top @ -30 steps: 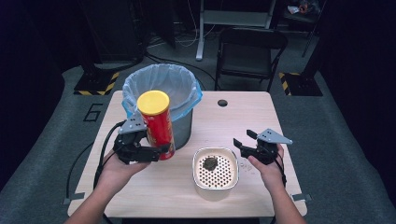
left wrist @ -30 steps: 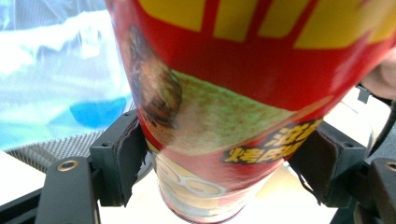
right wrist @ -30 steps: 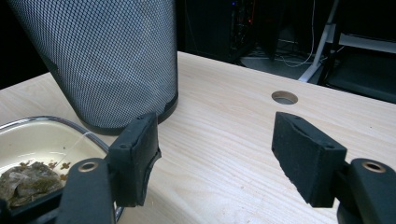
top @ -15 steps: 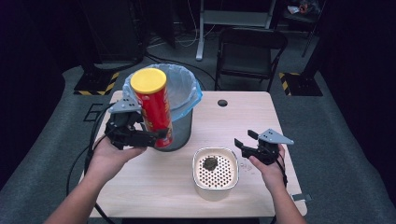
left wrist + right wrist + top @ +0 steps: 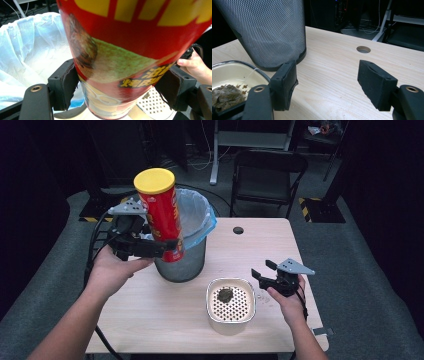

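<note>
A tall red chip can (image 5: 161,217) with a yellow lid (image 5: 154,180) is held upright in the air by my left gripper (image 5: 167,247), just left of a mesh bin (image 5: 182,262) lined with a pale blue bag (image 5: 200,215). In the left gripper view both pads press the can (image 5: 130,37) near its base, with the bag (image 5: 30,45) behind it. My right gripper (image 5: 262,269) rests low over the table, right of a white perforated bowl (image 5: 210,305). In the right gripper view its jaws (image 5: 327,82) stand apart with only bare wood between them.
A dark wet clump (image 5: 225,294) lies in the bowl. The wooden table (image 5: 150,320) has a round cable hole (image 5: 238,230) behind the right gripper. A black folding chair (image 5: 267,175) stands beyond the far edge. The mesh bin (image 5: 267,30) stands close to the right gripper's left jaw.
The left gripper has lifted the can higher, from in front of the bin to level with its rim. The right gripper has stayed where it was.
</note>
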A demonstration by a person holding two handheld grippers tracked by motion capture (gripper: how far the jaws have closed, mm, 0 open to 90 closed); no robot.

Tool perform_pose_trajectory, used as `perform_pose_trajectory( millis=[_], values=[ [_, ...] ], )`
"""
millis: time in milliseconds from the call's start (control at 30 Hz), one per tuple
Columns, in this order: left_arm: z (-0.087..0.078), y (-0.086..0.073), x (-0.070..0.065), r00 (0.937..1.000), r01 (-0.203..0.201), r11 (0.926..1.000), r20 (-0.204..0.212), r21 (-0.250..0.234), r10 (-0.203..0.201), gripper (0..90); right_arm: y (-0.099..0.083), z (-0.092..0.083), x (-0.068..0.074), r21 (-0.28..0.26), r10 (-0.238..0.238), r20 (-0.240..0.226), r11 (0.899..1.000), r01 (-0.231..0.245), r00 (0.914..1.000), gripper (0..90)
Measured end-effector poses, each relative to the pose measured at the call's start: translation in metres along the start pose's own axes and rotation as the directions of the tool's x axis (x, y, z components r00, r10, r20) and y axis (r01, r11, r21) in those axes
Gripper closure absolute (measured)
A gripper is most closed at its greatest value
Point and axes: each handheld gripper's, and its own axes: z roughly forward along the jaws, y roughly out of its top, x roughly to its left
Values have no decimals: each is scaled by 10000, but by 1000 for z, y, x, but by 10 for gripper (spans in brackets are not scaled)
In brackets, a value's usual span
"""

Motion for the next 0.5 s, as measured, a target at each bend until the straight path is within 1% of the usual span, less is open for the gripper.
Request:
perform_pose_trajectory(
  millis=[67, 100, 167, 200, 233, 267, 333, 400, 433, 500],
  values=[
    [2, 4, 2, 10000, -38, 10000, -42, 26, 38, 235, 0, 0, 0, 45, 14, 29, 10000, -14, 10000, 313],
    [4, 5, 3, 10000, -16, 10000, -84, -51, 15, 235, -1, 0, 0, 76, 35, 5, 10000, -35, 10000, 313],
    [6, 9, 7, 9999, -18, 10000, -103, 25, 18, 235, -1, 0, -1, 65, 46, 12, 10000, -46, 10000, 313],
    [8, 11, 8, 9999, 78, 10000, -107, -47, -78, 235, -1, 0, -1, 60, 56, 13, 10000, -56, 10000, 313],
    [9, 13, 10, 9999, 101, 9999, -15, 1, -101, 235, -1, 0, -1, 54, 64, 15, 10000, -64, 10000, 313],
    [12, 15, 12, 9999, 111, 9999, 14, -116, -111, 235, -1, 0, -1, 58, 58, 12, 10000, -58, 10000, 313],
    [17, 19, 18, 9998, 151, 9999, 111, -58, -150, 235, -1, 0, -1, 52, 53, -2, 10000, -53, 10000, 313],
    [23, 22, 24, 10000, 77, 9999, 19, -125, -76, 235, -1, 0, 0, 76, 64, 1, 10000, -64, 10000, 313],
    [25, 24, 27, 10000, 78, 9999, -38, -64, -78, 235, -1, 1, 0, 38, 27, -4, 10000, -27, 10000, 313],
    [31, 27, 34, 9998, 194, 9997, -53, -149, -195, 235, -1, 1, 0, 52, 11, 1, 10000, -11, 10000, 314]
  ],
)
